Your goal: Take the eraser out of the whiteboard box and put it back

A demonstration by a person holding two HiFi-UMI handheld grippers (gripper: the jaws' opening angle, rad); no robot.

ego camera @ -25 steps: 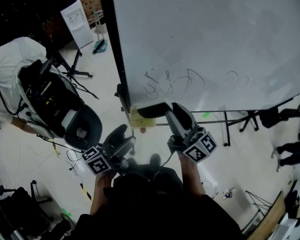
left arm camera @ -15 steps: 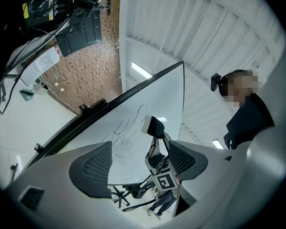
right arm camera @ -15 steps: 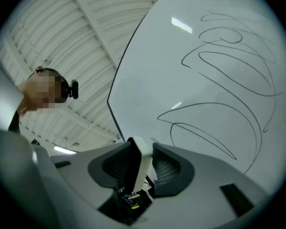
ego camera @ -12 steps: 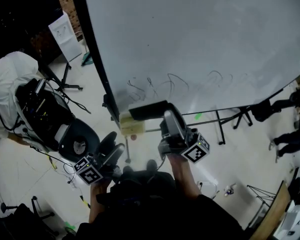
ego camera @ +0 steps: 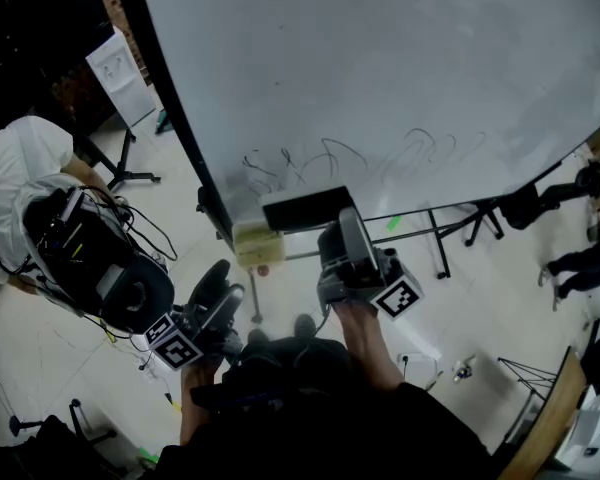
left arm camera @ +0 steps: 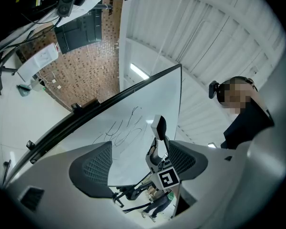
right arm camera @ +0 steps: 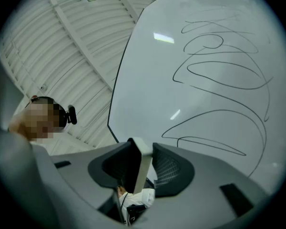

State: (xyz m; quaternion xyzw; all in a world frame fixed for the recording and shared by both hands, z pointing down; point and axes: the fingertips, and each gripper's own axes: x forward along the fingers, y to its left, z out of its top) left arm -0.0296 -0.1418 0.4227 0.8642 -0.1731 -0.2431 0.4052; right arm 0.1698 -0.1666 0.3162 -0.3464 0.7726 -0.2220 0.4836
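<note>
A large whiteboard (ego camera: 410, 68) on a dark stand fills the upper part of the head view, and looping black marker scribbles (ego camera: 320, 158) are seen near its lower left edge. Below it a pale floor (ego camera: 480, 308) is spread out, on which a person in a white top (ego camera: 20, 158) is seen at the left, bent over dark equipment with cables (ego camera: 90, 258). A cream-coloured whiteboard box (ego camera: 257, 241) is fixed at the board's lower left corner. The right tool (ego camera: 340, 230) is raised toward the board and is clenched on the eraser (ego camera: 308, 208), a flat block with a black face and a white edge, which is gripped upright between the two pads in the right gripper view. The eraser is thus held outside the whiteboard box, above it and just to its right, close in front of the scribbles. The left tool (ego camera: 223, 286) is held lower and to the left, below the box; its jaws are spread apart with nothing between them, and only the board and the right tool are seen through the gap.
</note>
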